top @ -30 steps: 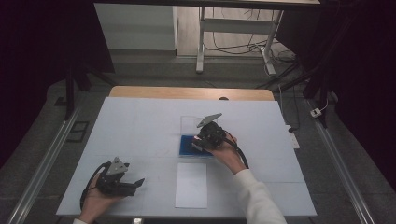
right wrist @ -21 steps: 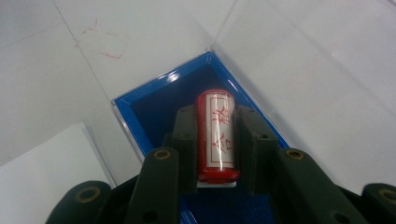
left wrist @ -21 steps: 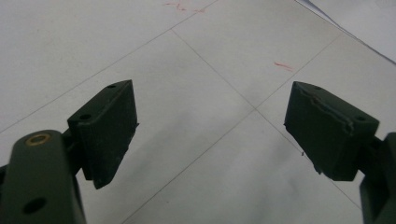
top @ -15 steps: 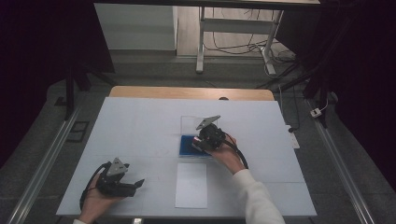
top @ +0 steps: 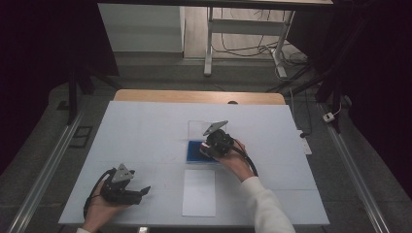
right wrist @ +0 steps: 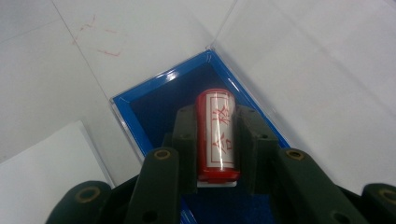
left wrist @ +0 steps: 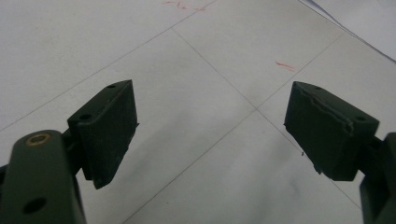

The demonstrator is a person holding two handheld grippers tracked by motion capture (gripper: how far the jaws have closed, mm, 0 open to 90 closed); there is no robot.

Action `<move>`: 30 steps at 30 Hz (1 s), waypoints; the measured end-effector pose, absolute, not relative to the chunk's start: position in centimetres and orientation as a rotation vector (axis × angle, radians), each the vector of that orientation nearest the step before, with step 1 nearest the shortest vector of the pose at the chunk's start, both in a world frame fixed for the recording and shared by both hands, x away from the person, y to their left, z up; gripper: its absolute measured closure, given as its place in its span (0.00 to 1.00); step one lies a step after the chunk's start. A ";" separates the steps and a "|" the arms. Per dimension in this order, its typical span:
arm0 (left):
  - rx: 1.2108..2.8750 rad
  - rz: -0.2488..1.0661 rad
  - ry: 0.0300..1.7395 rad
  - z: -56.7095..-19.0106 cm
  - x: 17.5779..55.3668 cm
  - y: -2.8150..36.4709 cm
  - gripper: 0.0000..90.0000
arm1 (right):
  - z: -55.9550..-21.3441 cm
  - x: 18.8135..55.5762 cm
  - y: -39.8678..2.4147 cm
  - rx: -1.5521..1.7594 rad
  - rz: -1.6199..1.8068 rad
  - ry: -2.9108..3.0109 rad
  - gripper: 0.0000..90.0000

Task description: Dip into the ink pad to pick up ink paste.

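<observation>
At bench centre, the right gripper (right wrist: 215, 140) clamps a red stamp (right wrist: 215, 133) over the blue ink pad (top: 194, 151); tilted pressing risks uneven inking. At 7 o'clock, the left gripper (top: 127, 187) rests released.

A white-covered counter (top: 145, 131), ruled with thin lines, carries a blue tray (top: 194, 153) near its middle and a white paper sheet (top: 199, 192) just nearer the person's edge.
</observation>
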State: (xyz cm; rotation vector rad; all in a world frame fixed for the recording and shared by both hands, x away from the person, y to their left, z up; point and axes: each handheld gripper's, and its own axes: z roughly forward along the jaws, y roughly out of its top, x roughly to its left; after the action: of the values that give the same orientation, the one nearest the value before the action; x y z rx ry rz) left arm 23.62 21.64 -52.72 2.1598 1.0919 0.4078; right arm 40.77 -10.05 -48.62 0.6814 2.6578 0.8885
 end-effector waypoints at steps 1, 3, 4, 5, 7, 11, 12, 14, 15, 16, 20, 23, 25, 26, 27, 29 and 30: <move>2.161 0.404 1.091 -52.7 23.6 21.6 0.20 | -48.6 40.8 -10.1 0.680 0.891 2.658 0.78; 2.161 0.404 1.091 -52.7 23.7 21.6 0.20 | -48.6 40.7 -10.1 0.685 0.890 2.656 0.78; 2.161 0.405 1.092 -52.8 23.7 21.6 0.20 | -48.6 40.7 -10.0 0.685 0.889 2.655 0.78; 2.162 0.402 1.092 -52.8 23.7 21.6 0.20 | -48.7 40.7 -10.0 0.686 0.892 2.654 0.78; 2.162 0.405 1.092 -52.8 23.7 21.6 0.20 | -48.7 40.7 -10.1 0.691 0.889 2.652 0.78; 2.162 0.404 1.093 -52.8 23.7 21.6 0.20 | -48.8 40.7 -10.2 0.702 0.917 2.646 0.78; 2.162 0.404 1.093 -52.8 23.7 21.6 0.20 | -48.8 40.7 -10.2 0.701 0.916 2.644 0.78; 2.162 0.404 1.093 -52.8 23.7 21.6 0.20 | -48.8 40.7 -10.3 0.706 0.925 2.644 0.78; 2.161 0.405 1.093 -52.8 23.7 21.6 0.20 | -48.9 40.7 -10.3 0.705 0.925 2.644 0.78; 2.162 0.405 1.092 -52.8 23.7 21.6 0.20 | -48.9 40.7 -10.4 0.708 0.940 2.643 0.78; 2.166 0.407 1.093 -52.9 23.7 21.6 0.20 | -48.9 40.7 -10.4 0.713 0.946 2.642 0.78; 2.165 0.405 1.093 -52.9 23.7 21.6 0.20 | -49.0 40.7 -10.4 0.715 0.948 2.637 0.78; 2.163 0.405 1.093 -52.9 23.8 21.5 0.20 | -49.0 40.7 -10.4 0.718 0.950 2.636 0.78; 2.164 0.402 1.094 -52.9 23.8 21.5 0.20 | -48.9 40.7 -10.4 0.721 0.946 2.638 0.78; 2.169 0.402 1.096 -53.0 23.8 21.4 0.20 | -48.5 40.7 -10.3 0.716 0.934 2.642 0.78; 2.172 0.399 1.093 -53.0 23.8 21.3 0.20 | -47.6 40.6 -10.2 0.682 0.957 2.631 0.78; 2.170 0.398 1.089 -53.0 23.8 21.4 0.20 | -47.1 40.7 -10.5 0.694 1.000 2.604 0.78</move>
State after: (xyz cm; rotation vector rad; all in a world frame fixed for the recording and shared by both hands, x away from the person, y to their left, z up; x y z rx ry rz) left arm 23.78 21.36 -52.95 2.1703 1.0893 0.3984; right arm 40.68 -10.48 -47.13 0.6940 2.6041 1.0000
